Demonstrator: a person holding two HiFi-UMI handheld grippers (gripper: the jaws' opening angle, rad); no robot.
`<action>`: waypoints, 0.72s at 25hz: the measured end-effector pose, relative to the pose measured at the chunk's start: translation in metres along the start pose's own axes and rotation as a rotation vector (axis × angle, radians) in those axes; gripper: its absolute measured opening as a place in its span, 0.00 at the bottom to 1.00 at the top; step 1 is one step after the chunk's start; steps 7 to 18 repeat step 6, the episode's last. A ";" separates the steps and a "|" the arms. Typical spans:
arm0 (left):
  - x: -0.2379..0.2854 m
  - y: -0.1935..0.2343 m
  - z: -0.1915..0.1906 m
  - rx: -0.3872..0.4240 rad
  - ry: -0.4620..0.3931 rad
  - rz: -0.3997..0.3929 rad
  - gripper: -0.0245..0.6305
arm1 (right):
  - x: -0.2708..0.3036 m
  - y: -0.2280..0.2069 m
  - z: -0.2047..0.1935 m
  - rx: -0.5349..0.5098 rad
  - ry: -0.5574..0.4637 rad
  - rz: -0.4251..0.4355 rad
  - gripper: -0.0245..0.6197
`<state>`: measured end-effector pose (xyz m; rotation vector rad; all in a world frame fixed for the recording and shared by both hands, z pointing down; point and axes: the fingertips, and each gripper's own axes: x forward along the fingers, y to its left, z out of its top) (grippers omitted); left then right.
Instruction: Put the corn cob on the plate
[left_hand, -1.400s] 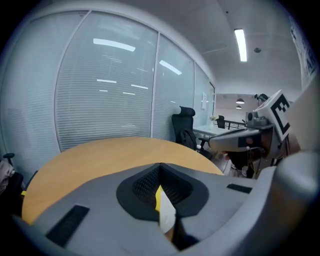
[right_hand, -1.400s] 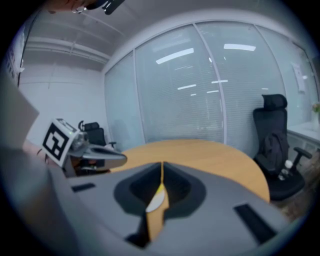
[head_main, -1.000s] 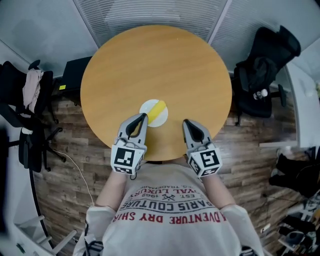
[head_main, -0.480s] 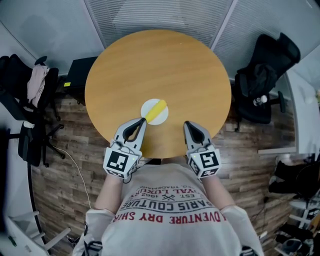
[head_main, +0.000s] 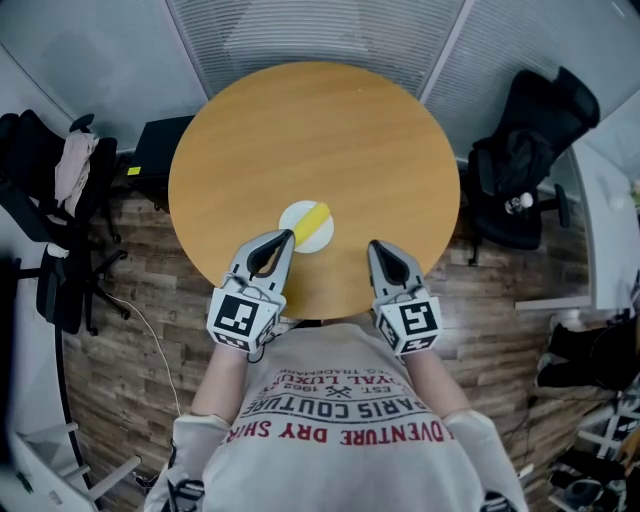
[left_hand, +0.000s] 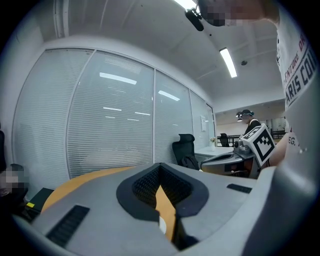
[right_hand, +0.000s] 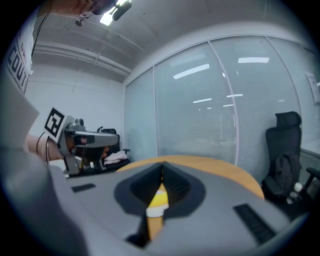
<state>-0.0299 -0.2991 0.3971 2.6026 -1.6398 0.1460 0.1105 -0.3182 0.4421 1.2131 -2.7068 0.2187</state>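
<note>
Yellow corn cob (head_main: 315, 219) lies diagonally on small white round plate (head_main: 295, 231), near side of round wooden bench (head_main: 330, 130).

Left claw (head_main: 284, 238): tips pressed together, nothing held, tip just beside plate's near-left rim. Right claw (head_main: 374, 246): also closed and empty, right of plate, apart from it.

Left gripper view: claw body fills lower frame, only a sliver of plate shows through slot, cob hidden. Right gripper view: blurred, cob and plate rim peek through slot.

Person's shirt (head_main: 340, 420) covers bench's near edge.

The T-shirt (head_main: 345, 455) is white, red-lettered — left gripper (head_main: 287, 236), right gripper (head_main: 372, 246) grey.
</note>
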 end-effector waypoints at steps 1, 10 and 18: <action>0.002 -0.001 0.000 -0.002 0.002 -0.002 0.09 | 0.000 -0.001 0.000 -0.001 0.000 0.000 0.08; 0.009 -0.006 -0.001 -0.012 0.006 -0.012 0.09 | 0.001 -0.006 0.000 -0.001 -0.002 -0.002 0.08; 0.009 -0.006 -0.001 -0.012 0.006 -0.012 0.09 | 0.001 -0.006 0.000 -0.001 -0.002 -0.002 0.08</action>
